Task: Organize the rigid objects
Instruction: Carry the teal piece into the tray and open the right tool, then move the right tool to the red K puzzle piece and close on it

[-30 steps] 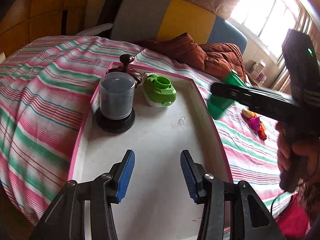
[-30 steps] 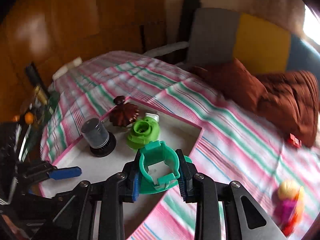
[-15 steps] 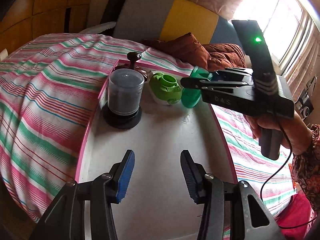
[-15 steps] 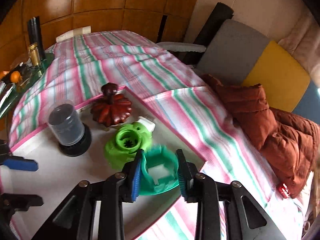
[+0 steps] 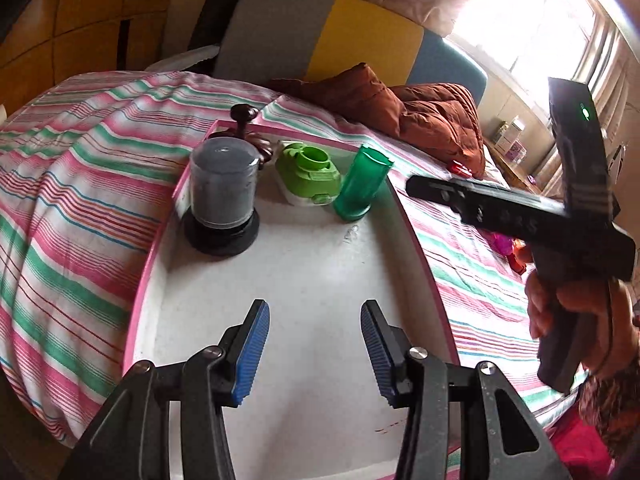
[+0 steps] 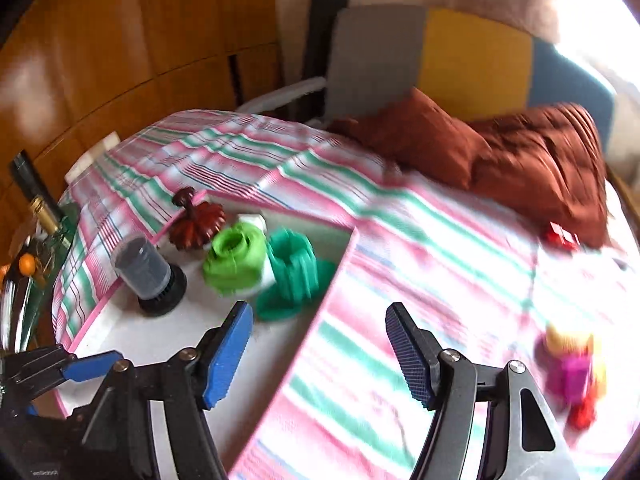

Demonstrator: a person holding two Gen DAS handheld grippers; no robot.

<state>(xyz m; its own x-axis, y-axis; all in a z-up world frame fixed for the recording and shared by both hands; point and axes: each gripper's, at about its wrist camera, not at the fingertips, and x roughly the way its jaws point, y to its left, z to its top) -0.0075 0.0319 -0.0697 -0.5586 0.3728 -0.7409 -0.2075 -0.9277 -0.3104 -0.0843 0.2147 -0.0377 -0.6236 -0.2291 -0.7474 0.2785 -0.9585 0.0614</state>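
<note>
The teal plastic cup (image 5: 362, 184) I was carrying now stands upright in the far right corner of the white tray (image 5: 312, 280), touching the lime-green container (image 5: 310, 176) on its left and close to the tray's pink rim. My right tool (image 6: 320, 344) has just been opening; its jaws are spread wide with nothing between them, hanging over the tray's edge and the striped bedspread (image 6: 420, 264). My left tool (image 5: 315, 344) hovers over the bare near end of the tray, jaws wide apart and empty. Further left in the same row are the grey lidded canister (image 5: 222, 196) and a brown pumpkin-shaped piece (image 6: 196, 222).
</note>
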